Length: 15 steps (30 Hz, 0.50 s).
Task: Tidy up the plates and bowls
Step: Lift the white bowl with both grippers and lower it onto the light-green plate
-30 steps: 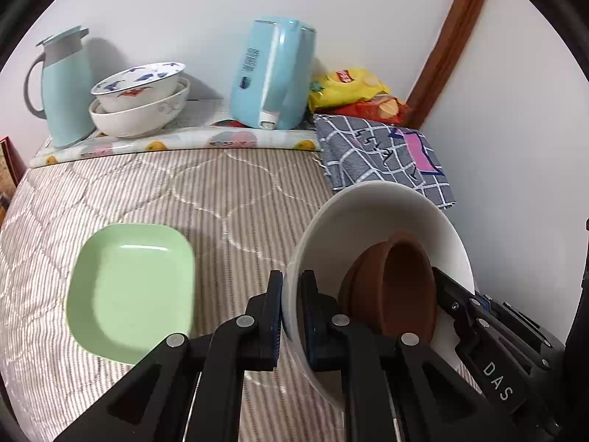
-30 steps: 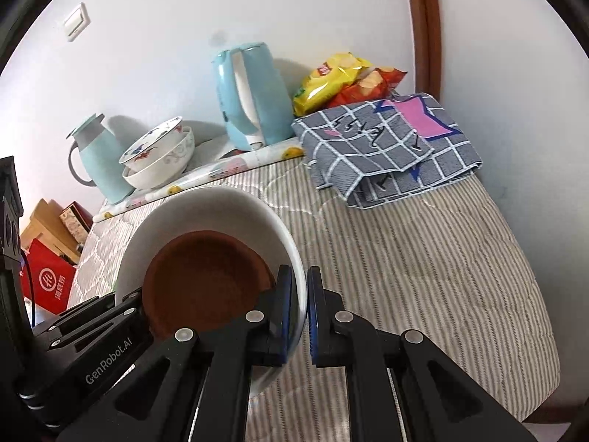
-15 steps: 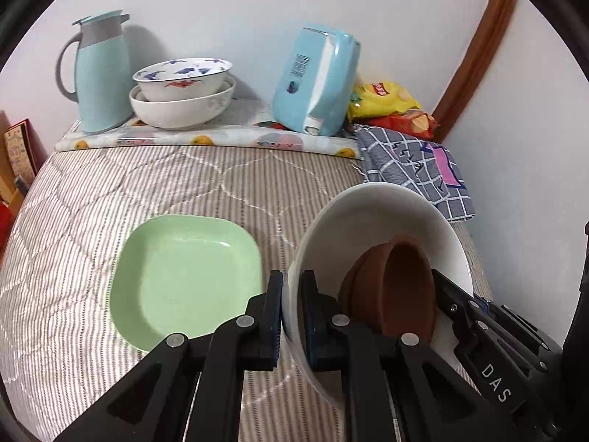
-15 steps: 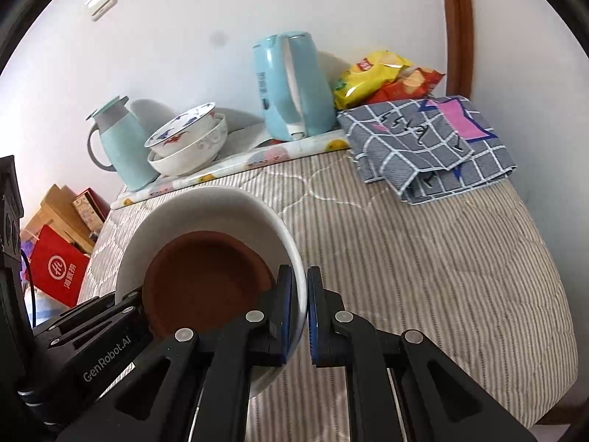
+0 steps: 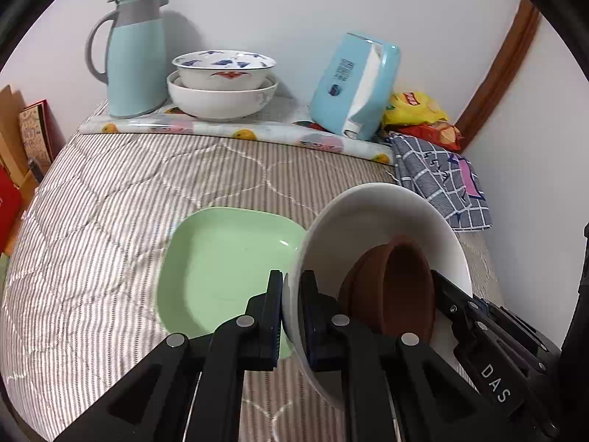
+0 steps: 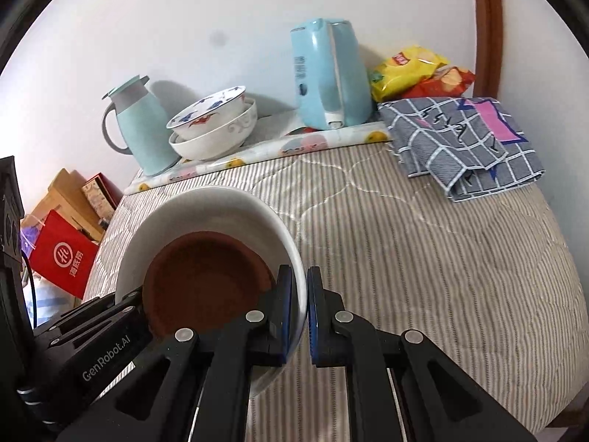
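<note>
The left gripper (image 5: 291, 309) is closed tightly on the rim of a large white ceramic bowl (image 5: 383, 217), one finger inside and one outside the wall. The right gripper (image 6: 299, 311) pinches the opposite side of the same rim in the same way. So the bowl is carried between the two grippers, tilted, above a striped quilted bed cover (image 5: 110, 228). Inside it lies a small brown round bowl (image 6: 206, 280), leaning against the white wall. Under the left side of the white bowl, a pale green square plate (image 5: 221, 258) rests flat on the cover. At the back, on a fruit-printed plastic mat (image 5: 235, 132), two nested white bowls (image 5: 221, 92) stand between a light blue thermos jug (image 5: 136, 59) and a light blue electric kettle (image 5: 353, 84). A grey checked cloth (image 6: 467, 143) lies near the kettle, beside yellow and red snack bags (image 6: 416, 70).
</note>
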### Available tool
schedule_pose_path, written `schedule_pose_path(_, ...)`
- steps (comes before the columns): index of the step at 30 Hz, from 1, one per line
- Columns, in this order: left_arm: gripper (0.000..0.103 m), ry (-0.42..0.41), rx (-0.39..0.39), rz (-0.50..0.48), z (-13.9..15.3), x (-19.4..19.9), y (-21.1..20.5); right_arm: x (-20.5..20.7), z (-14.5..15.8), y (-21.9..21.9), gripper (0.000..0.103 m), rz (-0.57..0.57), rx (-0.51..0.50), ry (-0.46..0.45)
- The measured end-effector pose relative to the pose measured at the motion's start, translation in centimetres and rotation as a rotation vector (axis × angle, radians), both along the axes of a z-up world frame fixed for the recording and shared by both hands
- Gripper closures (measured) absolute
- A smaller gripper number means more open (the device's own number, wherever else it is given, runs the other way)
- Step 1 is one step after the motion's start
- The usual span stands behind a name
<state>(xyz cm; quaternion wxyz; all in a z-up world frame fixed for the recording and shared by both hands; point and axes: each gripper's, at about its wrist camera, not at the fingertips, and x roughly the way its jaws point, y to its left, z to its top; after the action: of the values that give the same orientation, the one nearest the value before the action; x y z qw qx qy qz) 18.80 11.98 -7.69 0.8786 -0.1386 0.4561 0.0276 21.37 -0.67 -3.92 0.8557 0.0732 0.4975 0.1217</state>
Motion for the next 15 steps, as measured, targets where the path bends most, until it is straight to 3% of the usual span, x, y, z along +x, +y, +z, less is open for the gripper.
schedule_pose_path(15, 0.093, 0.024, -0.011, 0.052, -1.1, -0.1, 4.1, 0.9, -1.5, 4.1, 0.095, 0.054, -0.002, 0.026)
